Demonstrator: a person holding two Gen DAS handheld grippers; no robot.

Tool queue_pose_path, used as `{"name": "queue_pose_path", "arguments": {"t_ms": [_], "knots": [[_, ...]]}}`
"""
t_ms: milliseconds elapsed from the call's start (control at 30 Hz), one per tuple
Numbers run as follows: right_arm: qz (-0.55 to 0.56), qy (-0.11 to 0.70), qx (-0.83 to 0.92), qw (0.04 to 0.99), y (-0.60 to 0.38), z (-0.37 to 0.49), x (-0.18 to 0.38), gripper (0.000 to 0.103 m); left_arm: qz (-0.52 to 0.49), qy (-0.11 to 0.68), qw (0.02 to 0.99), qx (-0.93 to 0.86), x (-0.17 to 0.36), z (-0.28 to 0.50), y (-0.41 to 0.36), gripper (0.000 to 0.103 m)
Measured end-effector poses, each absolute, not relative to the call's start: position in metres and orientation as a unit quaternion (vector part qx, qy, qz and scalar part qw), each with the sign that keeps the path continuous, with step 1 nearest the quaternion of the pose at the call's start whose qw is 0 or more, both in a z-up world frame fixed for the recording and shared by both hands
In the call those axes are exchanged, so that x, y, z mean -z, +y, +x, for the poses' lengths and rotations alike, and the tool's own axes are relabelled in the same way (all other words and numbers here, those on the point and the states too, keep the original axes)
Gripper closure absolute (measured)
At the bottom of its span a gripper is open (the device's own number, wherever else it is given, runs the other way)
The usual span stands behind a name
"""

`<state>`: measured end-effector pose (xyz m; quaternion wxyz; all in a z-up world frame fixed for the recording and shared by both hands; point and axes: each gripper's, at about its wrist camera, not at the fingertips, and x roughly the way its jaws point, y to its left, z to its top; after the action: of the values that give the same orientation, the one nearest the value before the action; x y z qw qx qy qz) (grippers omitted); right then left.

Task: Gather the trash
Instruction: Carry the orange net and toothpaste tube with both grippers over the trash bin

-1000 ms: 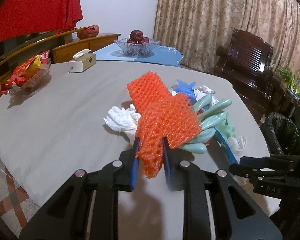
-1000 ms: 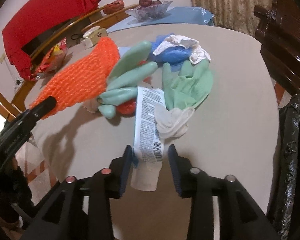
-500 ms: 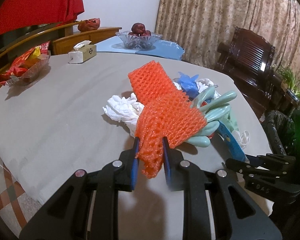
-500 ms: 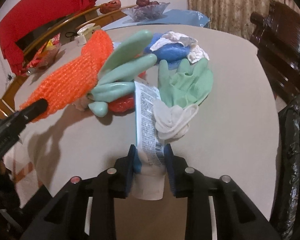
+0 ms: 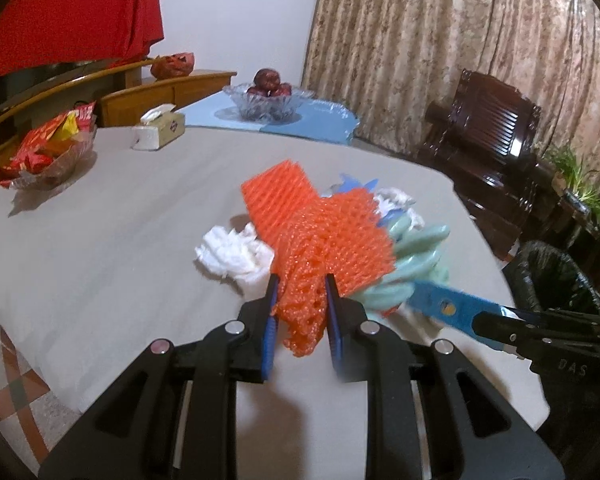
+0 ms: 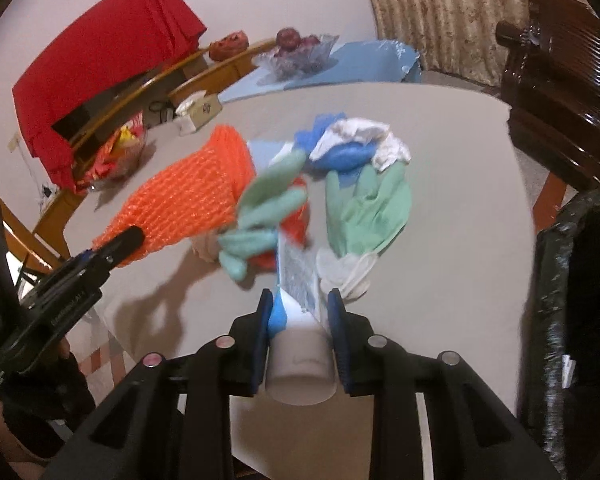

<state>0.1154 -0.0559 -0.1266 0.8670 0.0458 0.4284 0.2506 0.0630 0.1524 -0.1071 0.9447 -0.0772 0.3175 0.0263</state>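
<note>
Both tools already have a piece of trash each, so the picking-up part of this round looks done and the dropping-off is what remains. The left tool point(image 5: 300, 312) is clamped on the near end of an orange foam net point(image 5: 320, 236), which stretches away from it over the heap in the middle of the worktop point(image 5: 100, 248). The right tool point(image 6: 298, 320) is clamped on the capped end of a blue and white tube point(image 6: 296, 292), whose flat far end points toward the heap; the blur there suggests it is coming up off the surface.

Nothing has visibly gone into the bin point(image 6: 572, 300) yet (its black liner stands just off the right edge of the worktop, and I cannot see inside it). Left on the worktop are two green rubber gloves point(image 6: 364, 208), a crumpled white tissue point(image 5: 232, 252) at the left of the heap, a blue wad with more white paper point(image 6: 348, 148) at the far side, a small white glove or wrapper point(image 6: 344, 272) close to the tube, and something red point(image 6: 296, 216) half hidden under the gloves.

By my reckoning the task is early: two items in hand, several more trips to go.
</note>
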Motion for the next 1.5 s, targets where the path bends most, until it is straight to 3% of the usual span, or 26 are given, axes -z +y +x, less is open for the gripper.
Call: {"name": "queue_pose_path", "arguments": {"t_ms": [300, 1000, 1500], "knots": [[0.048, 0.411, -0.233, 0.88, -0.084, 0.116, 0.109, 0.076, -0.075, 0.285, 0.956, 0.006, 0.075, 0.065, 0.127, 0.082], [-0.041, 0.507, -0.202, 0.837, -0.077, 0.125, 0.185, 0.076, -0.064, 0.311, 0.948, 0.004, 0.095, 0.069, 0.123, 0.082], [-0.042, 0.428, -0.195, 0.882, -0.104, 0.108, 0.112, 0.078, -0.062, 0.301, 0.951, 0.023, 0.084, 0.07, 0.11, 0.082]]}}
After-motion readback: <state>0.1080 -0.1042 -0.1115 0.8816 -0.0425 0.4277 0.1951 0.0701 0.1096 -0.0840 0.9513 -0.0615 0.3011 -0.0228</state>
